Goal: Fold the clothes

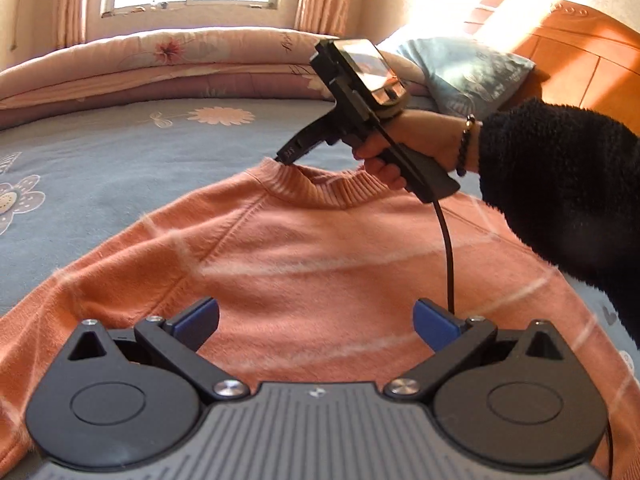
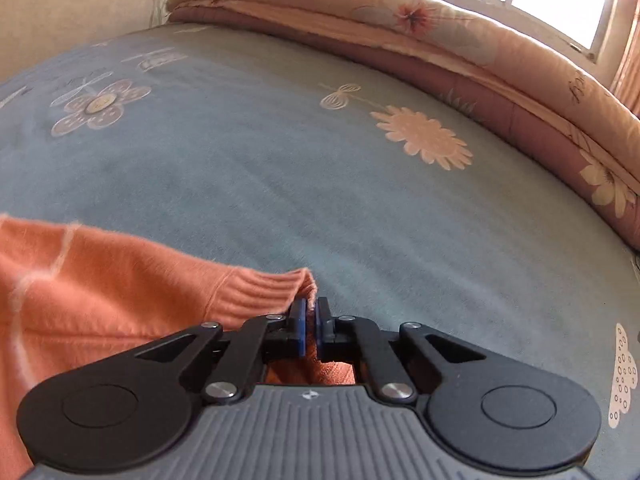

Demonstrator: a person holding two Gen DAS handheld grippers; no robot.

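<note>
An orange knit sweater (image 1: 304,256) with thin pale stripes lies spread on the blue-grey bed sheet, its ribbed collar (image 1: 320,190) at the far side. My left gripper (image 1: 316,326) hovers open just above the sweater's lower body, nothing between its blue pads. My right gripper (image 1: 286,158), held by a hand in a black fleece sleeve, pinches the left end of the collar. In the right wrist view the right gripper (image 2: 309,320) is shut on the ribbed collar (image 2: 264,292), and orange fabric shows behind the jaws.
The bed sheet (image 2: 280,160) has flower prints and stretches wide beyond the sweater. A folded peach quilt (image 1: 160,64) lies along the far edge under a window. A blue pillow (image 1: 464,68) and an orange wooden headboard (image 1: 576,52) stand at the right.
</note>
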